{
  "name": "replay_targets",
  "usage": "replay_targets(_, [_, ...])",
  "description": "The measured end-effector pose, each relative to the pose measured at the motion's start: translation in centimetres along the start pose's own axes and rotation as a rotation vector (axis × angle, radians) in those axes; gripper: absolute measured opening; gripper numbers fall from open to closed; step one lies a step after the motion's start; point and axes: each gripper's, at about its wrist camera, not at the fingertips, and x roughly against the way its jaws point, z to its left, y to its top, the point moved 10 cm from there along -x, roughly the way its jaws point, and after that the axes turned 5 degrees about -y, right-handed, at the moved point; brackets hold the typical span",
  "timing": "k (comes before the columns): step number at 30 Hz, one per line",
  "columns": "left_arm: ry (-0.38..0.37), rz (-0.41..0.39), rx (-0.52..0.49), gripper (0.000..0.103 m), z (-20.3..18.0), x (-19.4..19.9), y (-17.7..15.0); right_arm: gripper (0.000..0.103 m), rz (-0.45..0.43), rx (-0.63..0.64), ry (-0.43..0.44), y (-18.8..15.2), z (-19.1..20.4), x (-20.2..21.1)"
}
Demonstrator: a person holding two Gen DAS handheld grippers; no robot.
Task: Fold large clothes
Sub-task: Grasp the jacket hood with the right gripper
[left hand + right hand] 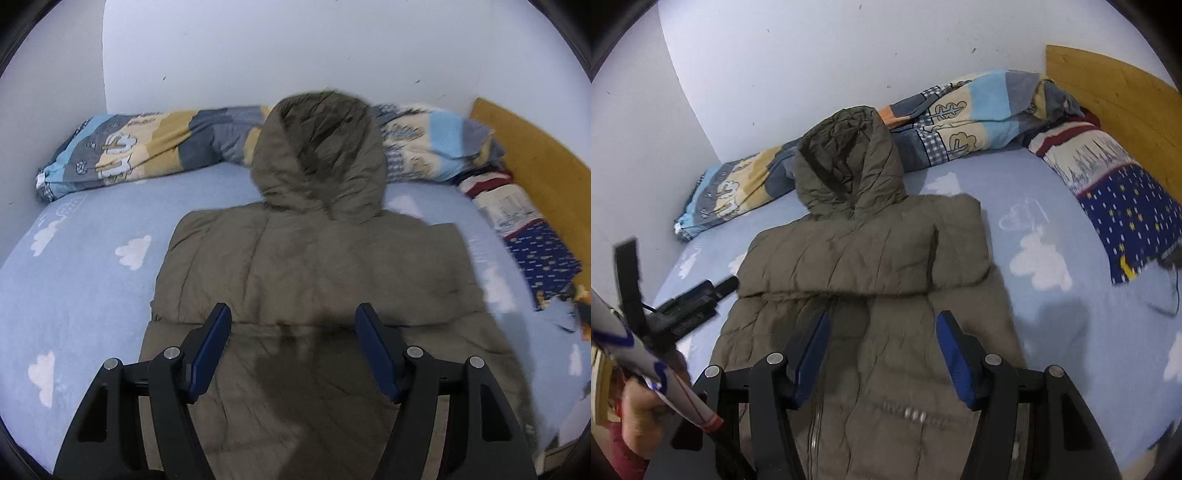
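hovering over the olive coat [314,266], both grippers' fingers [212,343] spread and empty, bare sheet [74,288] either side

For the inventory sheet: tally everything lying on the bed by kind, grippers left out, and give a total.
Hooded coats: 1, the olive padded coat, sleeves folded in
Rolled quilts: 1, the patchwork quilt along the wall
Pillows: 1, the navy and red pillow by the wooden headboard
Total: 3, all on the cloud-print sheet
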Motion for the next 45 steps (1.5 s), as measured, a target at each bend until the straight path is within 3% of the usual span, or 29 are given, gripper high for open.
replay_targets(4, [0.027,0.111,0.004,0.069,2.3,-4.5,-1.2,0.064,0.006,0.029,-0.028,4.2,0.8,-3.1])
replay_targets(8, [0.093,0.319,-0.005,0.069,4.4,-9.1,-6.0,0.064,0.020,0.017,-0.009,8.7,2.3,-6.7])
replay_targets(11, [0.102,0.295,-0.053,0.069,3.8,-9.1,-5.7,0.064,0.044,-0.012,-0.007,10.7,3.3,-9.6])
replay_targets(13, [0.072,0.235,-0.050,0.069,3.1,-7.6,-4.3,0.064,0.076,-0.020,0.015,10.8,4.4,-11.9])
replay_targets(18, [0.029,0.035,-0.061,0.069,2.2,-3.8,-0.2,0.064,0.171,0.026,-0.018,7.3,5.7,-17.5])
replay_targets(20, [0.038,0.001,-0.076,0.076,2.1,-3.8,0.7,0.064,0.211,0.036,-0.036,5.6,5.7,-19.6])
replay_targets(22, [0.056,0.002,-0.081,0.076,3.1,-5.4,1.1,0.064,0.254,0.046,-0.063,4.1,5.4,-21.4])
replay_targets(24, [0.116,0.082,-0.064,0.076,5.0,-7.9,0.1,0.064,0.307,0.063,-0.079,2.5,5.2,-23.0])
replay_targets(26, [0.080,0.169,-0.011,0.077,6.3,-10.0,-1.5,0.064,0.330,0.084,-0.082,2.0,5.2,-23.3])
replay_targets(28, [0.058,0.168,0.027,0.079,6.7,-9.9,-1.5,0.064,0.325,0.109,-0.066,3.0,5.5,-22.4])
replay_targets(34, [-0.005,0.101,0.033,0.079,5.5,-7.2,0.6,0.064,0.152,0.149,-0.090,13.2,5.6,-19.7])
replay_targets(39, [-0.020,0.055,0.059,0.079,6.3,-6.3,1.6,0.064,0.041,0.111,-0.138,23.6,5.1,-22.0])
replay_targets(45, [-0.024,0.070,0.118,0.079,7.5,-7.1,1.0,0.064,0.022,0.023,-0.150,31.0,5.2,-27.3])
